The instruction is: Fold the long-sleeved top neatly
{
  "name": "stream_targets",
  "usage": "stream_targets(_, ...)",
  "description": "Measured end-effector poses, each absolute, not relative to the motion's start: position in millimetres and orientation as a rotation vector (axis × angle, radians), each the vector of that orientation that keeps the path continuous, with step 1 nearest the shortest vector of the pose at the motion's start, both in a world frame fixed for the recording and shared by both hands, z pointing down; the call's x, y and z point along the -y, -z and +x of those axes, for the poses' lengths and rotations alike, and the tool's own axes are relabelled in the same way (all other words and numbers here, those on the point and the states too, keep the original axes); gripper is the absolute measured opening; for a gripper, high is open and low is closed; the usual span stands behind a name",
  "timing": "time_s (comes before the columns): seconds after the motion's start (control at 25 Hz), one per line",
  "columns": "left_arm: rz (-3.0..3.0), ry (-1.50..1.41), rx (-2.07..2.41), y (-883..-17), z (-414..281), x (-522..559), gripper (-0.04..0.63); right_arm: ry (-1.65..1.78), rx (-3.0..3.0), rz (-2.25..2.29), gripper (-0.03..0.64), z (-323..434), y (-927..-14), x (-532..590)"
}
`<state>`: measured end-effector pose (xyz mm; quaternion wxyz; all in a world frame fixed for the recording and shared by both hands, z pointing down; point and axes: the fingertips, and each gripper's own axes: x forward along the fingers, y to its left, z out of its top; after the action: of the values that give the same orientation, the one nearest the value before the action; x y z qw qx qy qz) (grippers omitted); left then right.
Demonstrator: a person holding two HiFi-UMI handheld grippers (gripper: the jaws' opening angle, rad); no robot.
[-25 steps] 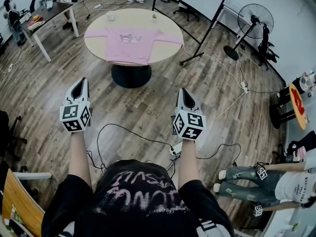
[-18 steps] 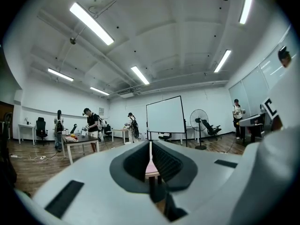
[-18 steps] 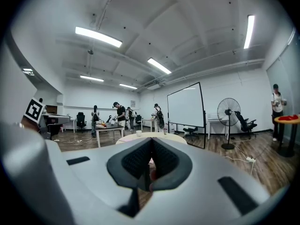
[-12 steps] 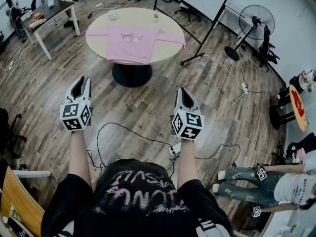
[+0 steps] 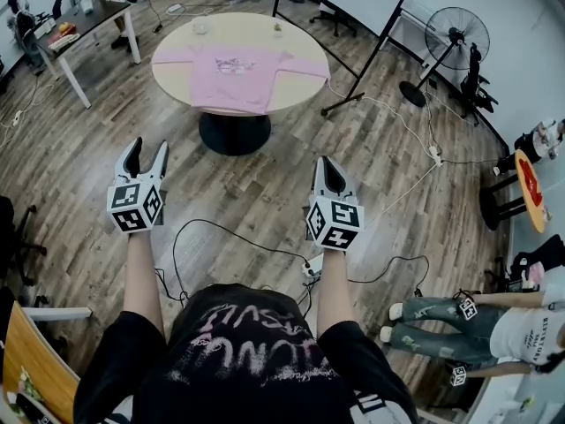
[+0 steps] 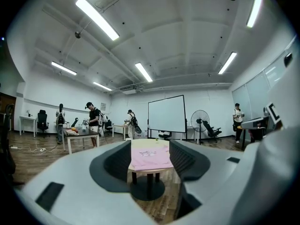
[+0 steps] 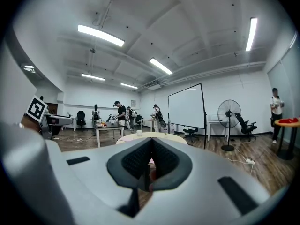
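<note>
Long-sleeved top (image 5: 231, 76) spread flat on far round table (image 5: 256, 32), awaiting folding. Left gripper (image 5: 146, 147) jaws just opened wide, nothing between; right gripper (image 5: 328, 162) jaws pressed together, empty.

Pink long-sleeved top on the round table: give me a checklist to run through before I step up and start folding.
1. Pink long-sleeved top lies spread flat on the round beige table, sleeves out: ok.
2. Left claw open and empty, its jaws having just opened: ok.
3. Right claw open: not ok, shut on nothing.
4. Top within reach: not ok, the table stands well ahead.
5. Path free: not ok, a black cable loops across the wooden floor ahead.
</note>
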<state>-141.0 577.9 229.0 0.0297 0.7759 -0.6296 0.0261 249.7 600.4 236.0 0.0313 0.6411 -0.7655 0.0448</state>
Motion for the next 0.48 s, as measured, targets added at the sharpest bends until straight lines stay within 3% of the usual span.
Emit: stream_targets(0.48,2.401,-0.077,1.904,-240.0,-185.8,-566.7,0.252,-0.176,2.334,1.989,0.005,201.6,-247.7,-591.5)
